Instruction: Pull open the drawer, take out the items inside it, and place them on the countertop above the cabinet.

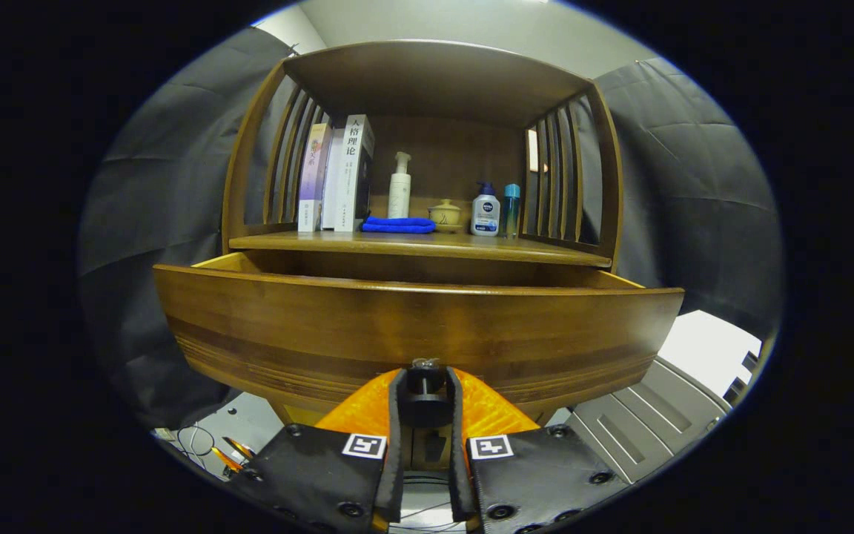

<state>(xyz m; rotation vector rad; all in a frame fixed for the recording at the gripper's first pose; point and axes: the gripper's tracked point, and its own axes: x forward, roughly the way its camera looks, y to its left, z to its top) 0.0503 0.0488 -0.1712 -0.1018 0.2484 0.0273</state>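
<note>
Books [334, 174], tall and thin, stand at the left of the brown wooden countertop [427, 246]. Next to them lies a folded blue cloth [398, 225]. Behind the cloth stands a white pump bottle [399, 185]. Then comes a small tan cup with a lid [445, 214], then a white and blue bottle with a pump [485, 210], and last a slim light-blue bottle [511, 210]. They all sit under the curved wooden roof of the cabinet.

Below the countertop is the wide brown wooden drawer [419, 326]. It is pulled out toward the gripper. Its curved front looks thick and hard, so I think it is heavy and stiff and will not bend. What lies inside is hidden behind the tall front.

The gripper [425, 393] is at the middle of the drawer front, low down. Its two fingers are close together, one on each side of the small dark round knob [425, 380], and they seem to pinch it. The knob is the right place to hold. It is little and smooth, so it could slip out if the pull goes sideways. A straight pull looks safest.

The drawer looks open wide enough to reach in. I think the next job is to let go of the knob, go up over the front, and look down inside. The things there may be light or breakable, so a soft grip is wise.
</note>
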